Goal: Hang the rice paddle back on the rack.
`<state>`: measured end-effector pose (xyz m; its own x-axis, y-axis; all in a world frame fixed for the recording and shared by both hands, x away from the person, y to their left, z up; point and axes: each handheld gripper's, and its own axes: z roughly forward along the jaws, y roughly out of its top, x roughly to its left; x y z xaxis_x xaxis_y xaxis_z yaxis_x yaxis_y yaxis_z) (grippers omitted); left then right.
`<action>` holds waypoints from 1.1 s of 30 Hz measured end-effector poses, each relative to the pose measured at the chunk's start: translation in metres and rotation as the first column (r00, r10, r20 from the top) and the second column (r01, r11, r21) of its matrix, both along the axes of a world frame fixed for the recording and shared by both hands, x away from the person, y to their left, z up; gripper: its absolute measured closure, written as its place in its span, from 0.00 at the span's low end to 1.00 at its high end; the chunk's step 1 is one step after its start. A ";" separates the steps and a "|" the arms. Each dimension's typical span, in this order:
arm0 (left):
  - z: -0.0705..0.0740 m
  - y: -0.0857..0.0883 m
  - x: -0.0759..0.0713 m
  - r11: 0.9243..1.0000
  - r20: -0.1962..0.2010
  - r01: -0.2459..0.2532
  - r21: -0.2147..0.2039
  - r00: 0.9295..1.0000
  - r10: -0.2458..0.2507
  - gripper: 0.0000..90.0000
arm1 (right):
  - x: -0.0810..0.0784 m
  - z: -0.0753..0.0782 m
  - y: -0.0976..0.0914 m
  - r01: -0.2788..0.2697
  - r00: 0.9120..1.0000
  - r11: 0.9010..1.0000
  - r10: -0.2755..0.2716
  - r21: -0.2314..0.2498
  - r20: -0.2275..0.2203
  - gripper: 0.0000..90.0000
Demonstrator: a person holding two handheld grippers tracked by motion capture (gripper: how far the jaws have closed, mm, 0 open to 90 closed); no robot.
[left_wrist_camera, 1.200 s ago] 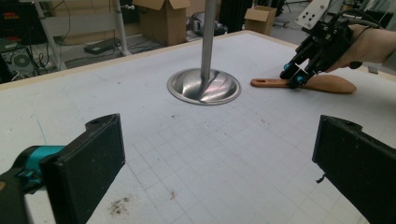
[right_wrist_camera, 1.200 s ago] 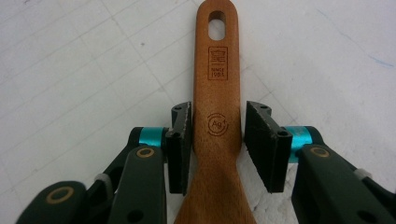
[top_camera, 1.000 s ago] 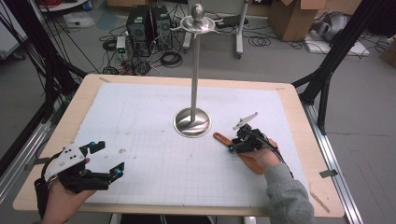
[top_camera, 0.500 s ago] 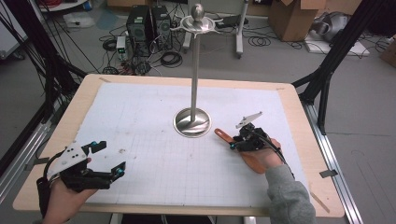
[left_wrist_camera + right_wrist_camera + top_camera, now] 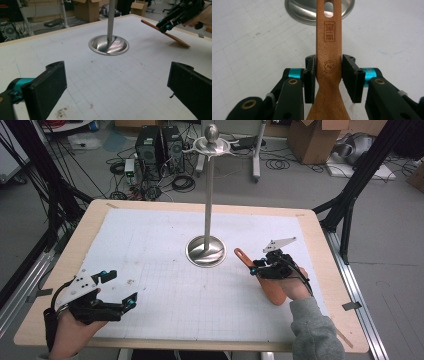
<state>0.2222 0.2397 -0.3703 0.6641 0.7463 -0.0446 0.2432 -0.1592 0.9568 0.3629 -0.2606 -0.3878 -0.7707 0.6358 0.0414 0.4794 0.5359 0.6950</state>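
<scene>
- right gripper (image 5: 256, 268) is clamped on the handle of the wooden spatula (image 5: 329, 50), pads pressing both edges just above where the handle widens to the blade
- spatula sits right of the stand base (image 5: 205, 252); in the left gripper view it's tilted, handle end up and pointing at the stand, blade tip on or just over the table (image 5: 150, 210), can't tell which
- hanging hole (image 5: 328, 9) is at the far end of the handle, well ahead of the pads; likely meant for a hook on the stand top (image 5: 212, 144)
- left gripper (image 5: 116, 290) is wide open, nothing between the jaws, parked over the near left of the mat
- risk: grip is on narrow wood edges, so the spatula could pivot or slide in the pads if the blade drags on the mat during lift
- risk: long handle leads the gripper, easy to knock the pole (image 5: 111, 20) and rock the stand
- risk: hole is small and the hook high, so a misaligned approach would miss and drop the spatula on release
</scene>
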 end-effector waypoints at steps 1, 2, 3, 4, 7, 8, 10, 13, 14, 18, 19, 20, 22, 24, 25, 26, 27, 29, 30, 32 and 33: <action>0.000 0.000 0.000 1.000 0.000 0.001 0.000 1.000 -0.001 0.03 | -0.001 0.001 -0.001 0.001 1.000 1.000 -0.001 0.000 0.007 0.72; 0.000 0.000 0.000 1.000 0.000 0.001 0.000 1.000 -0.001 0.03 | -0.001 0.003 -0.001 -0.002 1.000 1.000 0.002 0.001 0.014 0.72; 0.000 0.000 0.000 1.000 -0.001 0.002 -0.001 1.000 -0.002 0.03 | -0.002 0.004 -0.001 0.001 1.000 1.000 -0.001 0.005 0.020 0.72; 0.000 0.000 0.000 1.000 -0.001 0.002 -0.001 1.000 -0.002 0.03 | -0.002 0.004 -0.001 0.001 1.000 1.000 -0.001 0.005 0.020 0.72; 0.000 0.000 0.000 1.000 -0.002 0.002 -0.002 1.000 -0.002 0.03 | -0.006 0.011 -0.002 -0.005 0.999 1.000 0.004 0.022 0.043 0.72; 0.000 0.000 0.000 1.000 -0.002 0.002 -0.002 1.000 -0.002 0.03 | -0.006 0.011 -0.002 -0.005 0.999 1.000 0.004 0.022 0.043 0.72; 0.000 0.000 0.001 1.000 -0.001 0.000 -0.005 1.000 0.000 0.03 | -0.008 0.016 -0.003 -0.009 0.998 0.999 0.006 0.048 0.062 0.72; 0.000 0.000 0.001 1.000 0.000 0.002 -0.010 1.000 -0.002 0.03 | -0.010 0.022 -0.005 -0.016 0.997 0.996 0.009 0.084 0.080 0.72; 0.000 0.000 0.001 1.000 0.000 0.002 -0.010 1.000 -0.002 0.03 | -0.011 0.024 -0.006 -0.021 0.995 0.995 0.011 0.097 0.095 0.72; 0.000 -0.001 0.001 1.000 -0.003 0.004 -0.010 1.000 -0.004 0.03 | -0.013 0.030 -0.008 -0.027 0.992 0.989 0.009 0.143 0.127 0.72; -0.001 -0.001 0.001 1.000 -0.004 0.005 -0.010 1.000 -0.005 0.03 | -0.013 0.031 -0.008 -0.030 0.991 0.988 0.010 0.149 0.132 0.72; -0.001 0.000 0.001 1.000 -0.002 0.005 -0.010 1.000 -0.005 0.03 | -0.013 0.031 -0.008 -0.030 0.991 0.988 0.010 0.149 0.132 0.72; -0.001 0.000 0.001 1.000 -0.003 0.001 -0.009 1.000 -0.001 0.03 | -0.013 0.032 -0.009 -0.029 0.991 0.988 0.008 0.149 0.137 0.72; 0.000 0.000 0.001 1.000 -0.004 0.001 -0.012 1.000 -0.001 0.03 | -0.014 0.036 -0.010 -0.031 0.989 0.986 0.007 0.163 0.147 0.72; 0.000 0.000 0.001 1.000 -0.004 0.002 -0.011 1.000 -0.002 0.03 | -0.014 0.037 -0.011 -0.035 0.989 0.985 0.010 0.170 0.149 0.72; 0.000 0.000 0.001 1.000 -0.004 0.002 -0.011 1.000 -0.002 0.03 | -0.014 0.038 -0.011 -0.040 0.988 0.984 0.013 0.174 0.156 0.72; -0.001 0.000 0.001 1.000 -0.004 0.002 -0.008 1.000 -0.002 0.03 | -0.015 0.040 -0.011 -0.041 0.988 0.983 0.013 0.178 0.155 0.72; -0.001 0.000 0.001 1.000 -0.007 0.002 -0.010 1.000 -0.002 0.03 | -0.015 0.043 -0.011 -0.046 0.987 0.983 0.017 0.178 0.161 0.72; -0.001 0.000 0.001 1.000 -0.007 0.002 -0.010 1.000 -0.002 0.03 | -0.015 0.043 -0.011 -0.046 0.987 0.983 0.017 0.178 0.161 0.72; -0.001 0.000 0.001 1.000 -0.008 0.002 -0.008 1.000 -0.003 0.03 | -0.016 0.048 -0.012 -0.053 0.985 0.983 0.023 0.175 0.169 0.72; -0.001 0.000 0.001 1.000 -0.008 0.002 -0.008 1.000 -0.003 0.03 | -0.016 0.050 -0.012 -0.054 0.985 0.983 0.023 0.176 0.172 0.72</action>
<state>0.2233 0.2394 -0.3718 0.6656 0.7442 -0.0559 0.2500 -0.1518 0.9563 0.3472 -0.2725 -0.3378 -0.8002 0.5994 0.0200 0.3289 0.4107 0.8504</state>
